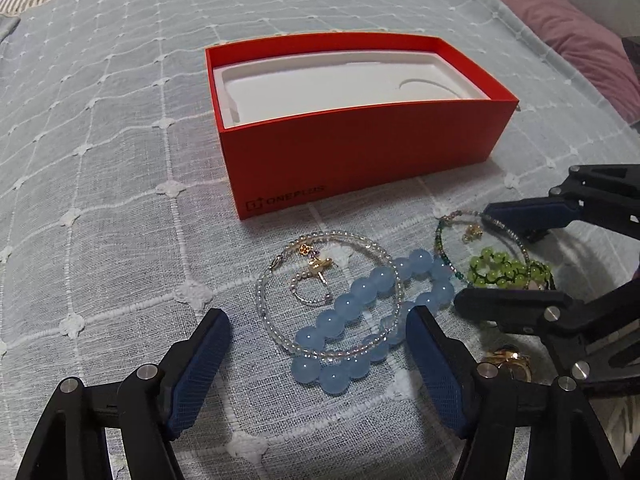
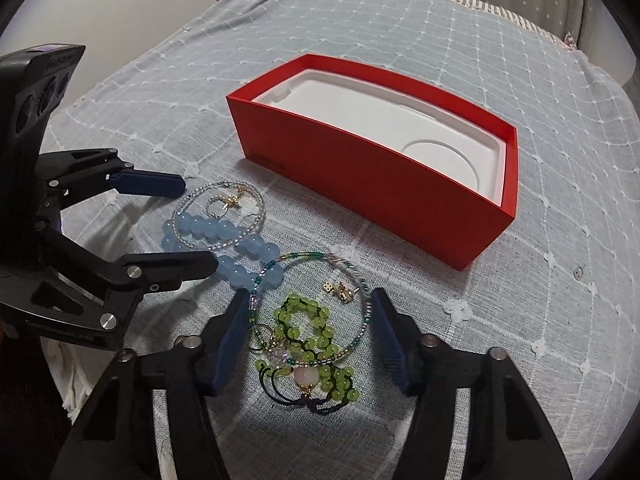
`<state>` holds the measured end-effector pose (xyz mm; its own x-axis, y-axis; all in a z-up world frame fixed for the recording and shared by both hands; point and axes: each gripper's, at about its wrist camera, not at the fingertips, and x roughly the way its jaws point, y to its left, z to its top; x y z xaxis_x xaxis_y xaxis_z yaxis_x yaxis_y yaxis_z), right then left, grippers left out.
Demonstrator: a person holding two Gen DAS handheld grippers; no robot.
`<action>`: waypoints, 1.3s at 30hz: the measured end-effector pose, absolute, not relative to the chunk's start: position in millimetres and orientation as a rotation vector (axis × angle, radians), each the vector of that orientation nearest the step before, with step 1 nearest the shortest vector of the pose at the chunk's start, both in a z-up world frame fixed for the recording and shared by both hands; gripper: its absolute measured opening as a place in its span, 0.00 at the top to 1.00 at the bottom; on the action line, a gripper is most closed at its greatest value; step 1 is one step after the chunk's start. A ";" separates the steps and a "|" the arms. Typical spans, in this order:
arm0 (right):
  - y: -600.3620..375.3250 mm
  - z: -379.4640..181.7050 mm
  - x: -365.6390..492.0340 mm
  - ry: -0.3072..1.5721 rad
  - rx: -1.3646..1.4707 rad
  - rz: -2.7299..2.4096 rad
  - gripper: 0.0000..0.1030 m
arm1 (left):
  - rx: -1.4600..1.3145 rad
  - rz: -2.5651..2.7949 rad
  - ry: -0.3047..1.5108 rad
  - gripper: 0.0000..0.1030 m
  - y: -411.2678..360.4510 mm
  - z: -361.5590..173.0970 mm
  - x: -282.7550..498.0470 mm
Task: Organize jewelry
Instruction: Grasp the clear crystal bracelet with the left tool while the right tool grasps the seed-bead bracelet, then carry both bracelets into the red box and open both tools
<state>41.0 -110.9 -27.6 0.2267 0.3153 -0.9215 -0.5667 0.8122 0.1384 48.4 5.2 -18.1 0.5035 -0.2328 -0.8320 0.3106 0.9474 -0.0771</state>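
An open red box (image 1: 360, 148) with a white insert stands on the bed; it also shows in the right wrist view (image 2: 384, 196). In front of it lie a blue bead bracelet (image 1: 360, 312), a clear bead strand (image 1: 272, 312) and a small gold earring (image 1: 318, 266). A green bead bracelet (image 2: 308, 332), a thin teal bead strand (image 2: 304, 258) and a gold charm (image 2: 342, 290) lie to the right. My left gripper (image 1: 316, 326) is open around the blue bracelet. My right gripper (image 2: 308, 308) is open around the green bracelet.
A grey-blue checked bedspread (image 1: 120, 160) covers the bed. A purple pillow (image 1: 580, 36) lies at the far right. A gold ring piece (image 1: 508, 362) lies by the left gripper's right finger. The bed edge (image 2: 72, 392) drops off at the left in the right wrist view.
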 end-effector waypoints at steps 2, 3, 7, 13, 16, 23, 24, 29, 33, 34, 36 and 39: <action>-111.9 -25.6 39.8 1.196 -0.245 0.620 0.44 | 0.075 -0.330 0.993 0.26 7.1 -17.7 48.3; -112.4 -24.7 39.3 1.192 -0.244 0.619 0.45 | 0.069 -0.330 0.995 0.26 8.3 -16.8 48.0; -117.1 -19.8 34.6 1.181 -0.239 0.604 0.45 | 0.053 -0.331 0.997 0.26 7.9 -15.8 50.1; -129.5 -8.6 31.3 1.155 -0.225 0.567 0.45 | 0.054 -0.330 0.995 0.26 3.4 -15.9 52.6; -136.3 -3.3 30.6 1.144 -0.216 0.547 0.45 | 0.054 -0.324 0.995 0.26 -0.4 -16.2 53.5; -144.8 9.9 29.7 1.119 -0.201 0.519 0.45 | 0.035 -0.331 0.990 0.40 -3.7 -15.0 53.7; -145.7 11.0 29.2 1.118 -0.202 0.516 0.45 | 0.035 -0.330 0.989 0.40 -4.5 -14.9 53.6; -147.6 13.8 29.1 1.115 -0.197 0.510 0.45 | 0.032 -0.323 0.982 0.46 -3.5 -14.2 51.9; -147.8 16.4 30.7 1.110 -0.189 0.506 0.45 | 0.033 -0.320 0.980 0.47 -3.2 -11.0 53.8; -148.3 17.1 31.5 1.108 -0.186 0.504 0.45 | 0.033 -0.319 0.977 0.47 -2.0 -10.3 53.5; -148.7 18.6 32.3 1.105 -0.180 0.504 0.45 | 0.037 -0.314 0.966 0.47 -0.8 -7.5 51.9; -149.4 21.6 33.5 1.096 -0.173 0.501 0.45 | 0.029 -0.317 0.947 0.47 2.8 -0.9 49.5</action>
